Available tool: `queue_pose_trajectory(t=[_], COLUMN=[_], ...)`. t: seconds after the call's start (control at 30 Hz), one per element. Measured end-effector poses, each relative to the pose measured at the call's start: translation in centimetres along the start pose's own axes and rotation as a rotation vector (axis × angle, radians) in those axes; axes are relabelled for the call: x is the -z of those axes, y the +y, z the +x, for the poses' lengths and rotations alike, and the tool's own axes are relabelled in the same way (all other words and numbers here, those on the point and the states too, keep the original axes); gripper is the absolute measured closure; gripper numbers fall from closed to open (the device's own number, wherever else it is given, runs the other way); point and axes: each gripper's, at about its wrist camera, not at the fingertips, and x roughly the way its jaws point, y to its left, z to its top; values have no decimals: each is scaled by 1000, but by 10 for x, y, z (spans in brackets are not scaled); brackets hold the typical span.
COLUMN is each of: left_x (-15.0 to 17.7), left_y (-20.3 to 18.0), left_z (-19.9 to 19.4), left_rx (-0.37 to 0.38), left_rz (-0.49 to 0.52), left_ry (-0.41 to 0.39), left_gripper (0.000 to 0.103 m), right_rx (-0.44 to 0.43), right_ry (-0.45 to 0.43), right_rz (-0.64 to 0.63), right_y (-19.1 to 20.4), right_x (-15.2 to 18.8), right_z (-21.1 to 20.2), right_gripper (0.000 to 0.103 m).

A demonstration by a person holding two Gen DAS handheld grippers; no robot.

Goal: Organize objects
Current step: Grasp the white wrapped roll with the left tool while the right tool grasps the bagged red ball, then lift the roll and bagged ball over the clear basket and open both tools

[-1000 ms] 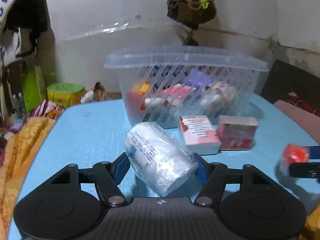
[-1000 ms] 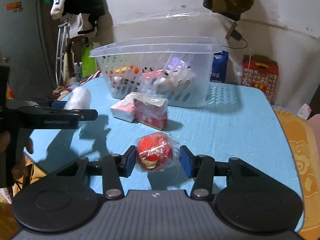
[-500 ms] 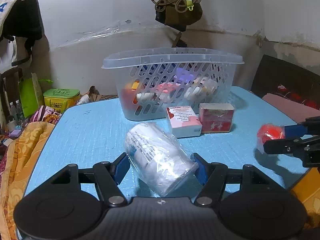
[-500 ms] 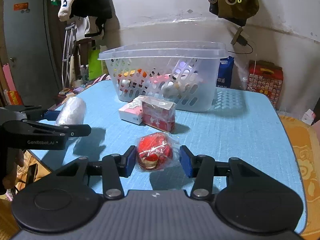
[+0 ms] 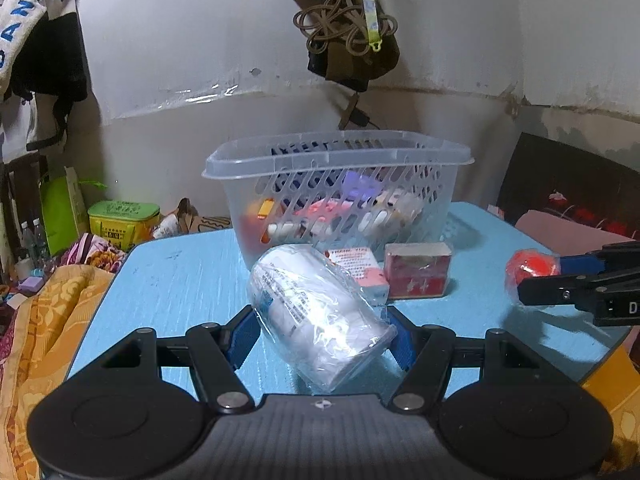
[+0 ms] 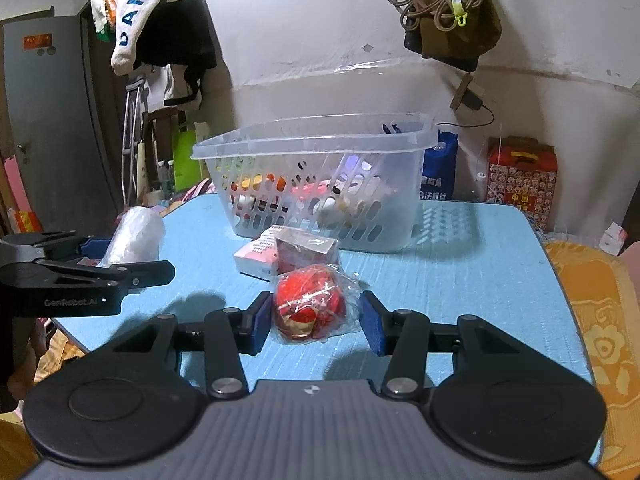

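While both grippers are loaded and raised over the blue table [image 5: 180,280], the step in hand looks like the carry toward the clear slotted basket [image 5: 340,184]; the left gripper [image 5: 320,338] has its 2 blue pads clamped on a white bottle in clear wrap [image 5: 316,312], which lies tilted between the jaws with its base toward the camera and its far end pointing at the basket; the right gripper [image 6: 314,320] has its jaws closed on a red toy in a crinkly clear bag [image 6: 310,306], the left pad against the bag, the right pad touching only its loose edge, so that hold seems the weaker one; 2 small boxes, a pink-and-white box [image 6: 258,254] and a red box [image 6: 306,250], sit on the table just ahead of the right jaws, between them and the basket; the basket, already part-filled, stands beyond both sets of jaws; the next move, I judge, calls for lifting each load above the rim, passing over the boxes, and parting the jaws only once the item hangs over the basket's open top.
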Motion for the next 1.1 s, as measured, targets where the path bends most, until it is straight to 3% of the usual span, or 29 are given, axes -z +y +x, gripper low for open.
queue_pose_trajectory(t=[0.6, 1.1], left_x=[-9, -12], left_y=[3, 6], left_z=[-16, -27], left_rx=[8, 24], left_rz=[-13, -21], left_ry=[-76, -129], left_gripper=[33, 33], right_rx=[3, -55], right_ry=[-49, -71], right_rz=[28, 80], right_y=[-2, -11], right_x=[-6, -14], right_z=[-8, -15], right_gripper=[52, 53])
